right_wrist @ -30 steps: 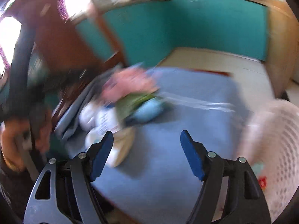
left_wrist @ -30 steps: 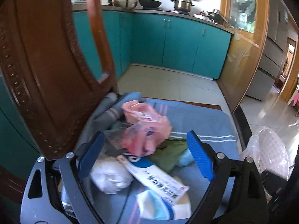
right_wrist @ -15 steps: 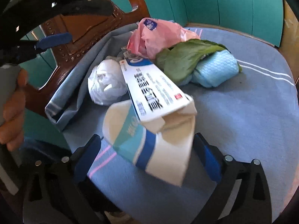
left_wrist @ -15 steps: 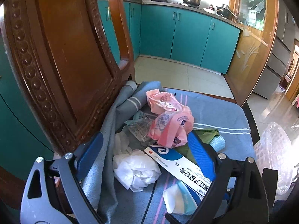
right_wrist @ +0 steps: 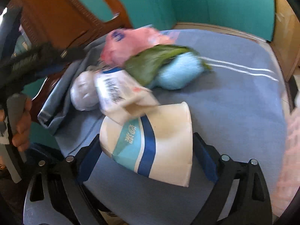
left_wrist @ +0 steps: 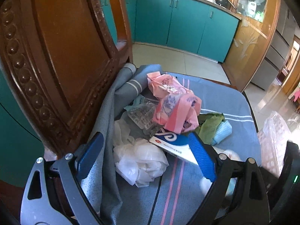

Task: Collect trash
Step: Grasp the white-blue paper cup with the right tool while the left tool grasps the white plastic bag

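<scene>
A heap of trash lies on a blue-covered chair seat [left_wrist: 215, 93]: a pink plastic bag [left_wrist: 176, 105], a clear wrapper [left_wrist: 142, 112], a white-and-blue box [left_wrist: 168, 144], a green leaf [left_wrist: 210, 125], a light blue cloth [left_wrist: 222, 133] and a crumpled white bag [left_wrist: 140, 161]. My left gripper [left_wrist: 144, 146] is open, and the white bag sits loose between its fingers. In the right wrist view a paper cup [right_wrist: 165, 146] with blue bands lies on its side. My right gripper [right_wrist: 146, 144] straddles it, jaws closing, pads not visibly pressing.
The carved wooden chair back [left_wrist: 56, 56] rises close on the left, with a grey cloth [left_wrist: 120, 93] bunched against it. A white mesh basket [left_wrist: 271, 136] lined with plastic stands off the seat's right edge. Teal cabinets [left_wrist: 178, 18] and tiled floor lie beyond.
Both grippers have come down closer to the heap. The white bag now sits between the left fingers. The right gripper has gone from open seat to straddling the paper cup.
</scene>
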